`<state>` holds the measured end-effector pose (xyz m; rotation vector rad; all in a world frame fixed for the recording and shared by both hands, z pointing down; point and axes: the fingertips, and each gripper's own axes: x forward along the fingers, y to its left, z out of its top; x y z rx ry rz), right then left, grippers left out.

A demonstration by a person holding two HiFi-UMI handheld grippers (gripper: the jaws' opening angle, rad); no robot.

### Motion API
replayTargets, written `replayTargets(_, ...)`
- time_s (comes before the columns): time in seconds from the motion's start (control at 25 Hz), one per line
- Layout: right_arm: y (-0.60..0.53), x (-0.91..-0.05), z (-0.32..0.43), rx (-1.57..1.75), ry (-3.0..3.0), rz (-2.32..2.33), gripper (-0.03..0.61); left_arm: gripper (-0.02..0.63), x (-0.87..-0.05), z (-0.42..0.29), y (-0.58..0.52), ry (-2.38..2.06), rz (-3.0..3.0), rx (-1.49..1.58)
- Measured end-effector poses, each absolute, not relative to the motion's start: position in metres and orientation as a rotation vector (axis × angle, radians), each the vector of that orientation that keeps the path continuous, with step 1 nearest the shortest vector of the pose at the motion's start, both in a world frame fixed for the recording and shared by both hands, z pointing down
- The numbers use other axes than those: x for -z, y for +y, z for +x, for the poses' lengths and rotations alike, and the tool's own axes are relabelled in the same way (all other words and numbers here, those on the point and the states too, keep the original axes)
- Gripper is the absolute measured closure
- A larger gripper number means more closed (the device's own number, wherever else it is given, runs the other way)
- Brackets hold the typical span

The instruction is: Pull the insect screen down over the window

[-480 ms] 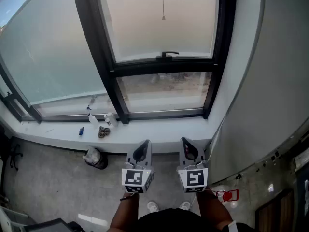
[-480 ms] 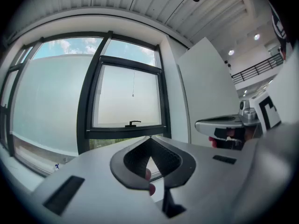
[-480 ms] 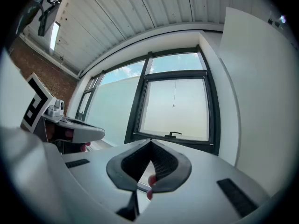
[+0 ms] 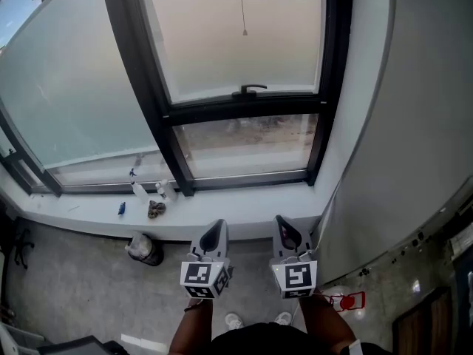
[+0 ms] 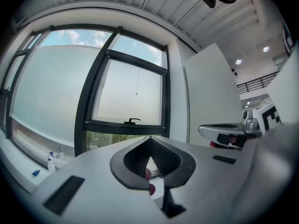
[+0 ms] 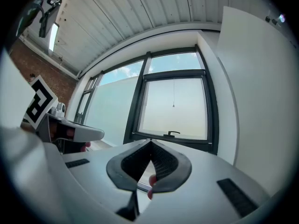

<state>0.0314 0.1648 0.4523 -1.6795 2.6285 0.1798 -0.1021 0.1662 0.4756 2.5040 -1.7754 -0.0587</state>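
The thin pull cord (image 4: 242,9), likely the screen's, hangs straight down in the upper window pane (image 4: 281,43), well above and ahead, about midway between the left gripper (image 4: 213,231) and right gripper (image 4: 285,231), both jaws together and empty.

Right gripper (image 6: 150,142): jaws together, tips meeting, nothing between them.
Window (image 6: 174,107): dark-framed pale pane, straight ahead beyond the jaws.
Handle (image 6: 173,133): black, on the sash's lower bar.
Pull cord (image 6: 173,97): thin, hanging mid-pane.
Left gripper (image 6: 74,132): at the left edge, beside.
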Motion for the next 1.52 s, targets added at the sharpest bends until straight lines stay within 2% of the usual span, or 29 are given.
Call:
replayTargets(0.36,0.160,-0.457,0.046,-0.165,2.629,-1.697,0.575,0.612,-0.482,-0.090,0.162,-1.814,2.534,-0.033)
replayTargets(1.08,0.130,-0.454,0.102,-0.141,2.650,-1.678,0.575,0.612,-0.466,-0.031,0.140,-1.852,2.515,-0.001)
replayTargets(1.52,0.059,-0.459,0.084,-0.104,2.650,-1.706,0.575,0.612,-0.459,-0.046,0.070,-1.872,2.569,-0.001)
